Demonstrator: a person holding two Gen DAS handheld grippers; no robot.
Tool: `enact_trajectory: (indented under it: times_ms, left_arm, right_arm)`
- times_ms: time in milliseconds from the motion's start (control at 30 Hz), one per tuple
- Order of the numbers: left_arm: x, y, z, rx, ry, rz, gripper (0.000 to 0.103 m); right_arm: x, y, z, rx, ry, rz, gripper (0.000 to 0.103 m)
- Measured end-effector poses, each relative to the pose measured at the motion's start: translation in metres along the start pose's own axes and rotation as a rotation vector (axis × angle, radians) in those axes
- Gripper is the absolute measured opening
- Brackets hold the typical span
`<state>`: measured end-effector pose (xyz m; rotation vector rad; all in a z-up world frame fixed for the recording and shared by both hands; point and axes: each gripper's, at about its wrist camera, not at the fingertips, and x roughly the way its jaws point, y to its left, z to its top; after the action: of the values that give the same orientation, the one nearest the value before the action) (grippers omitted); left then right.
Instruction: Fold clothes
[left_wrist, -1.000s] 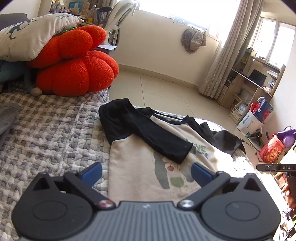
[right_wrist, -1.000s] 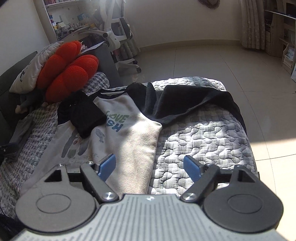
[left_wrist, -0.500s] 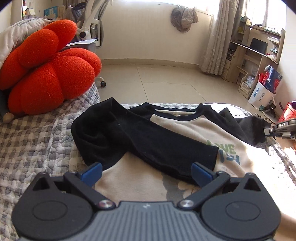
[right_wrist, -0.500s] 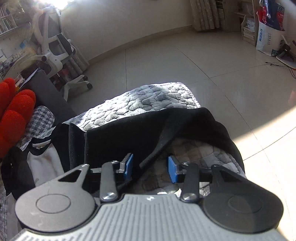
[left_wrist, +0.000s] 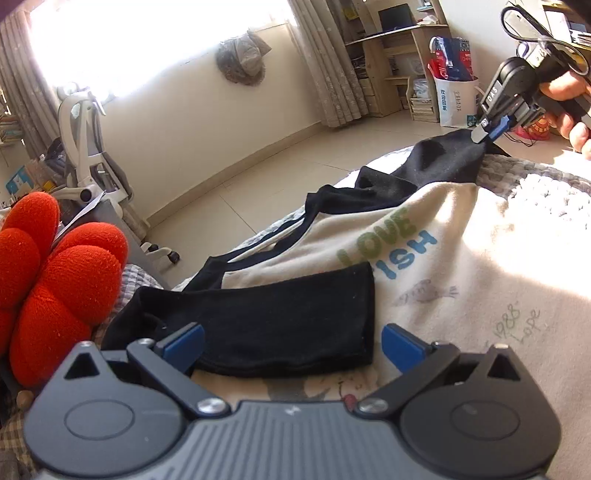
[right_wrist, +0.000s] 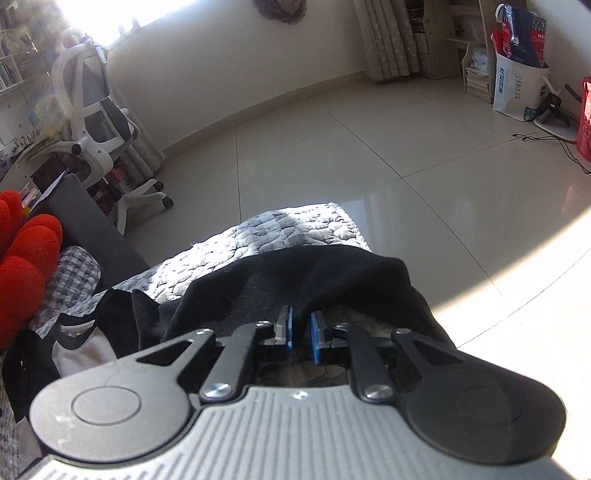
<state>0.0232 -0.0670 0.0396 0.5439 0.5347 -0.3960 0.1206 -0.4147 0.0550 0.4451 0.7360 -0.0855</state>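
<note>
Shirt (left_wrist: 461, 280): cream body with black sleeves, lying spread on the quilted bed (right_wrist: 280, 232); green and blue lettering and small fish drawings on the front.
Near sleeve (left_wrist: 295, 317): black, folded across the cream front, its cuff just below the lettering.
Far sleeve (right_wrist: 332, 277): black, stretched toward the bed's edge, its end lifted and pinched.
Left claw (left_wrist: 291, 345): spread wide, low over the shirt, blue pads on either side of the folded near sleeve, gripping nothing.
Right claw (right_wrist: 300, 334): clenched on the far sleeve's end; in the left wrist view it shows at upper right (left_wrist: 491, 129), held by a hand (left_wrist: 569, 99).
Red cushion (left_wrist: 55, 280): at the left on the bed, apart from the shirt.
Office chair (right_wrist: 96, 122): on the tiled floor beyond the bed.
</note>
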Motion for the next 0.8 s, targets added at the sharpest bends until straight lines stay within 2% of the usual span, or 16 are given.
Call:
enact_trajectory:
  times_ms: [100,200,267,300,333,433,500,667,767,800]
  left_arm:
    - [0.006,-0.014,0.004,0.057,-0.007,-0.028,0.102]
    - [0.017,-0.018,0.007,0.062,0.009,-0.036,0.099]
    - [0.023,-0.007,0.008,-0.018,0.042,-0.094,0.065]
    - [0.025,0.001,0.008,-0.077,0.057,-0.137,0.052]
    - [0.026,0.009,0.008,-0.127,0.075,-0.17,0.031]
    - [0.019,0.03,0.005,-0.237,0.059,-0.224,0.004]
    - [0.014,0.045,0.003,-0.311,0.047,-0.26,0.004]
    - [-0.01,0.097,-0.004,-0.485,-0.024,-0.226,0.004]
    - [-0.051,0.168,-0.012,-0.668,-0.153,-0.114,0.004]
    - [-0.07,0.195,-0.023,-0.735,-0.199,-0.035,0.004]
  right_arm:
    - [-0.008,0.001,0.0,-0.002,-0.009,0.001,0.021]
    - [-0.012,0.003,-0.002,-0.016,-0.01,0.007,0.022]
    - [-0.016,0.005,-0.004,-0.033,-0.011,0.024,0.022]
    - [-0.018,0.006,-0.005,-0.051,-0.013,0.032,0.022]
    - [-0.019,0.007,-0.006,-0.064,-0.013,0.033,0.022]
    - [-0.022,0.011,-0.01,-0.101,-0.013,0.033,0.022]
    - [-0.024,0.013,-0.013,-0.125,-0.013,0.033,0.022]
    - [-0.027,0.016,-0.018,-0.168,-0.013,0.026,0.022]
    - [-0.029,0.017,-0.019,-0.185,-0.018,0.015,0.022]
    - [-0.03,0.017,-0.02,-0.19,-0.02,0.012,0.022]
